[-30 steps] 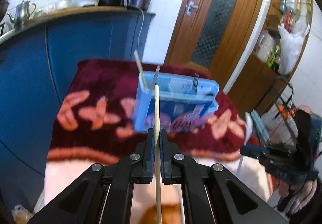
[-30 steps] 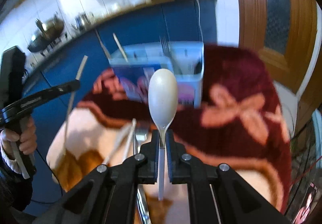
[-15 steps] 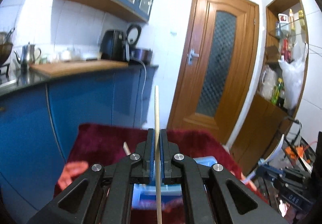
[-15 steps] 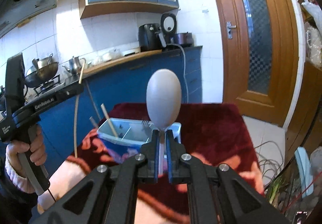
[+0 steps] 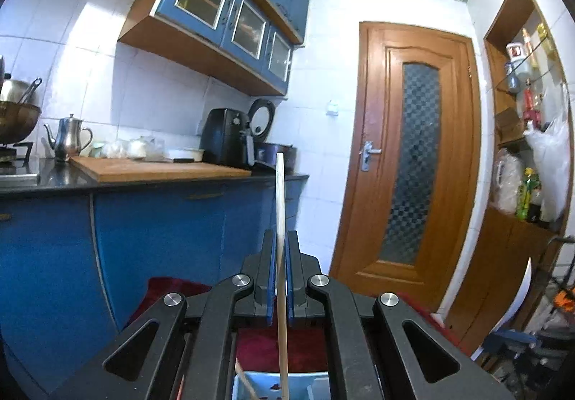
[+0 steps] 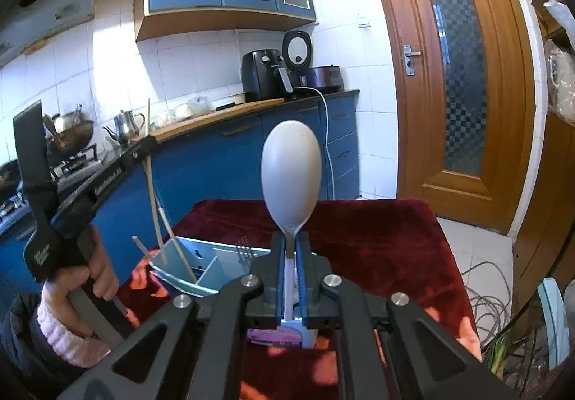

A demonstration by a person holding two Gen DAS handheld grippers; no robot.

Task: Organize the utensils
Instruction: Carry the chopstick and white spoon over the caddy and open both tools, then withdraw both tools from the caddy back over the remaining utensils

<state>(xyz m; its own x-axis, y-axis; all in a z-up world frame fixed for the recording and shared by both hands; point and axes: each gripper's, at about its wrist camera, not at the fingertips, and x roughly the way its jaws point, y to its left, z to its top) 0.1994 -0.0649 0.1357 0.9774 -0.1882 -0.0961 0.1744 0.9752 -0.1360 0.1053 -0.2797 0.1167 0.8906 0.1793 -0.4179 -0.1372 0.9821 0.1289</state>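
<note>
- Left hand-held gripper [image 5: 280, 278]: pinching an upright chopstick [image 5: 280, 220], its lower end in the blue holder [image 6: 201, 265].
- Right hand-held gripper [image 6: 291, 267]: pinching a spoon [image 6: 291, 170], bowl up, above the holder.

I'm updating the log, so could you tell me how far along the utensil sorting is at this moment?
Done: a fork and some chopsticks already stand in the blue organizer. In hand: the left gripper is clamped on a chopstick above the organizer, and the right gripper is clamped on a white spoon. Left: lowering both into their compartments.
</note>
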